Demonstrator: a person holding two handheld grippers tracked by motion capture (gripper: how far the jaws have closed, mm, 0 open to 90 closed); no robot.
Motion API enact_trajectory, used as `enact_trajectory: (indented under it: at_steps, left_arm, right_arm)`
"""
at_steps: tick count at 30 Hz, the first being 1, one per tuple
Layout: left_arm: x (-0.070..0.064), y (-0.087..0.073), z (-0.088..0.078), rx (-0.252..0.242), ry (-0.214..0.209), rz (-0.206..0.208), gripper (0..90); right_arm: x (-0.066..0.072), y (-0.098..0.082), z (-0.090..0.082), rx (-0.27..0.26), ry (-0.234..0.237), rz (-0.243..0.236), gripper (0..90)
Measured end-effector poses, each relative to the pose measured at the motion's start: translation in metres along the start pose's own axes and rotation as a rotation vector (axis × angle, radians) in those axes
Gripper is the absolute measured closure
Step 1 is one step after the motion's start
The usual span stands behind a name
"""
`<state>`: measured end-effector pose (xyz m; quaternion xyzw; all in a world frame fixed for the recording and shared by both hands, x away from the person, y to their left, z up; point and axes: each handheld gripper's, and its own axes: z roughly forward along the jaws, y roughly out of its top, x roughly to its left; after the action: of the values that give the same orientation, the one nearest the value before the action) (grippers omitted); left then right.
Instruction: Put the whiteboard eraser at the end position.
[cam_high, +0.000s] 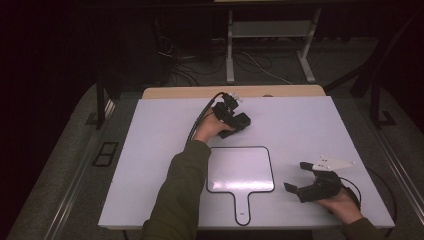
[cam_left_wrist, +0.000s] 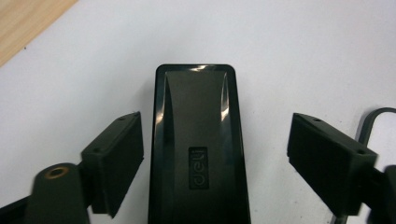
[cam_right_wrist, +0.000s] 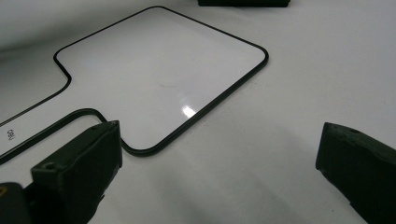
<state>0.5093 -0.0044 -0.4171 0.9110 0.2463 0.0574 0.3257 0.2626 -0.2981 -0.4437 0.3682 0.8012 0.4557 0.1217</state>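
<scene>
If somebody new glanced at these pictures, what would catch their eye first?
Probably the black eraser lying between the open jaws of the left gripper at the far middle of the white table. Next, the paddle-shaped whiteboard at the near edge, with the right gripper open beside it.

The high view looks forward and down over the whole tabletop (cam_high: 300, 125). Each gripper view sits low, close above that surface; the right one shares the paddle-shaped whiteboard (cam_right_wrist: 159, 70) with it.

Glossy black eraser (cam_left_wrist: 198, 144) on a plain white bench (cam_high: 300, 125). White handled board (cam_high: 240, 170) edged with a thin black line. Both tongs, left (cam_left_wrist: 212, 154) and right (cam_right_wrist: 219, 172), matte black. Olive-green sleeve (cam_high: 180, 195).
</scene>
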Motion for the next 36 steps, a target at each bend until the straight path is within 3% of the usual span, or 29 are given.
enact_trajectory:
  at_steps: [10, 14, 17, 19, 20, 21, 22, 23, 24, 25, 26, 36]
  left_arm:
    - [-0.004, -0.002, -0.008, -0.058, 0.012, -0.007, 11.2]
    - [-0.005, -0.003, -0.016, -0.076, 0.026, -0.018, 7.8]
    - [-0.006, -0.006, -0.025, -0.075, 0.024, -0.004, 5.5]
    - [-0.007, -0.008, -0.027, -0.093, 0.023, 0.008, 3.8]
    - [-0.01, -0.01, -0.027, -0.125, 0.024, -0.017, 2.9]
    - [-0.01, -0.011, -0.03, -0.109, 0.029, -0.004, 1.8]
    - [-0.012, -0.012, -0.031, -0.121, 0.033, -0.017, 1.0]
    - [-0.011, -0.013, -0.034, -0.099, 0.032, 0.011, 0.4]
    - [-0.013, -0.014, -0.034, -0.123, 0.031, -0.012, 0.0]
    - [-0.014, -0.015, -0.037, -0.113, 0.029, 0.004, 0.0]
    - [-0.016, -0.016, -0.038, -0.131, 0.026, -0.001, 0.0]
    - [-0.037, -0.03, -0.054, -0.147, 0.013, 0.029, 0.0]
  right_arm:
    - [-0.001, -0.001, -0.001, -0.003, -0.003, 0.004, 0.0]
    - [-0.001, -0.001, -0.002, -0.006, -0.003, 0.003, 0.0]
    - [-0.001, -0.001, -0.002, -0.003, -0.005, 0.006, 0.0]
    - [0.0, -0.001, -0.001, -0.004, -0.007, 0.003, 0.0]
    - [0.0, -0.001, -0.001, -0.003, -0.005, 0.001, 0.0]
    - [0.0, -0.001, -0.001, 0.0, -0.006, 0.001, 0.0]
    - [-0.001, -0.001, 0.0, 0.001, -0.006, 0.002, 0.0]
    - [0.0, -0.001, 0.0, 0.003, -0.008, 0.004, 0.0]
    - [-0.001, -0.001, 0.0, 0.003, -0.009, 0.004, 0.0]
    - [0.0, -0.001, 0.0, 0.001, -0.011, 0.008, 0.0]
    - [-0.001, -0.001, 0.0, 0.001, -0.009, 0.005, 0.0]
    - [0.0, -0.001, -0.001, 0.001, -0.011, -0.003, 0.0]
